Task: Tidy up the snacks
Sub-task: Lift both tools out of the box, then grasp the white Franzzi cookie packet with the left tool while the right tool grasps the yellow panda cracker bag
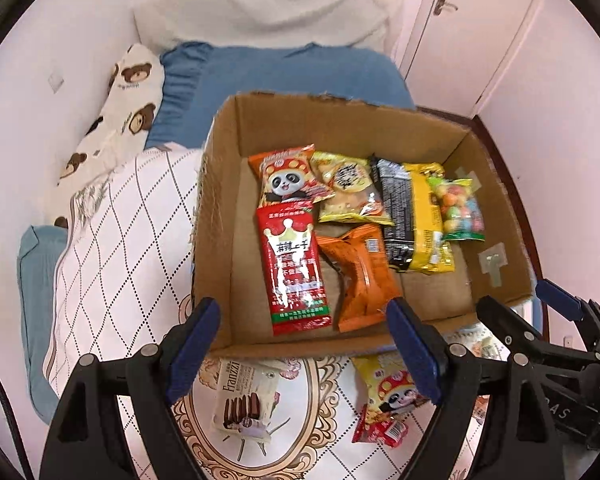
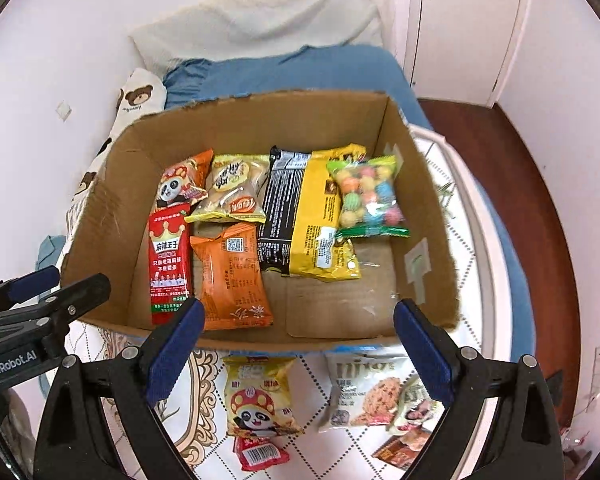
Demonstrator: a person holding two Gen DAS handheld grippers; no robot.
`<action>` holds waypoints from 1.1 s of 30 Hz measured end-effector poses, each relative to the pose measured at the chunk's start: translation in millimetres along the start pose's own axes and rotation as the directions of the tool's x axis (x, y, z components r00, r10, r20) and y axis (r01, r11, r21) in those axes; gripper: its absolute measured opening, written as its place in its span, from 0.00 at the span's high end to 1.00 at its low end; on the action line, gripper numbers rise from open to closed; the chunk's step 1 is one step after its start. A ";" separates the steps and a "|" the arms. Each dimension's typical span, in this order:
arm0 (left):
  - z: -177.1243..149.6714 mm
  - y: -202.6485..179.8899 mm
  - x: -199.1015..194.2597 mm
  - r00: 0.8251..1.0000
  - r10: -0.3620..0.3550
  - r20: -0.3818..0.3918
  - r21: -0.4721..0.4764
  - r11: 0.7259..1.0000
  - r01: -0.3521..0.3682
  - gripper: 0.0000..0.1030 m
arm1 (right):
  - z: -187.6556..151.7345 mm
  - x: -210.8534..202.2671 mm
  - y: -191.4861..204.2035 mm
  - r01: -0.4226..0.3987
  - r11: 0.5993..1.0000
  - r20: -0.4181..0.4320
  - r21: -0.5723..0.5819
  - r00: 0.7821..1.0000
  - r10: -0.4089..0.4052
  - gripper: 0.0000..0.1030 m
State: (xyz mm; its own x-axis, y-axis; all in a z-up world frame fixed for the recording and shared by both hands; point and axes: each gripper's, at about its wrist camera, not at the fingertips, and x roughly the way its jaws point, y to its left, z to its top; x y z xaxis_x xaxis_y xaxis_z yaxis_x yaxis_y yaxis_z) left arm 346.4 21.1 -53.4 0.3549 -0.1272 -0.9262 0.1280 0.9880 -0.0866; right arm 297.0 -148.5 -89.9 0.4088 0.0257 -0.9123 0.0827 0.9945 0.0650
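An open cardboard box [image 1: 216, 208] [image 2: 112, 216] stands on a bed. Inside it lie a long red crown packet [image 1: 294, 268], an orange pouch [image 1: 360, 276], an orange panda bag [image 1: 288, 176], a yellow cracker bag [image 1: 348, 188], a black-and-yellow pack [image 1: 416, 216] and a bag of coloured candy balls [image 2: 366, 196]. My left gripper [image 1: 302, 308] hovers open over the box's near wall, holding nothing. My right gripper [image 2: 300, 308] is open beside it, also with nothing between its fingers. In front of the box lie a Franzzi cookie pack [image 1: 246, 400], a yellow panda bag [image 2: 260, 396], a small red packet [image 2: 260, 454] and a white oat-cookie pack [image 2: 364, 392].
The bed has a diamond-patterned cover [image 1: 112, 248]. A blue pillow [image 1: 284, 76], a bear-print pillow [image 1: 120, 120] and a white pillow [image 1: 268, 12] lie behind the box. Pink walls close in at the left and back. A door [image 2: 468, 28] and dark floor [image 2: 532, 168] are at the right.
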 end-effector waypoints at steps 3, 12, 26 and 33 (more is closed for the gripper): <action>-8.9 -3.7 -20.1 0.999 0.010 0.053 0.014 1.000 -0.011 0.18 | -4.9 -21.1 0.5 0.004 1.000 0.043 -0.006 0.999 -0.003 0.05; -30.8 -8.7 -69.9 0.989 -0.041 0.140 0.024 0.999 0.039 0.18 | -26.1 -86.3 2.8 -0.022 1.000 0.151 -0.011 0.988 0.024 0.05; -94.0 50.7 9.2 0.995 0.072 -0.067 -0.045 0.996 -0.075 0.18 | -84.8 -1.4 9.6 -0.134 0.988 -0.055 0.082 0.989 0.139 0.30; -103.9 62.9 98.1 0.965 0.073 -0.252 0.014 0.997 -0.072 0.18 | -83.1 70.0 43.1 -0.021 0.999 -0.178 -0.049 0.984 0.012 0.30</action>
State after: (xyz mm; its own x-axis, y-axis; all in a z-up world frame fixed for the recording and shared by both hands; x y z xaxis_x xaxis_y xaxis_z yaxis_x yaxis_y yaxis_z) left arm 293.1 79.9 -187.8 0.1185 -0.0286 -0.9925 0.1151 0.9932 -0.0149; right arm 253.7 -95.4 -184.5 0.2413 0.0558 -0.9688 0.0293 0.9975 0.0648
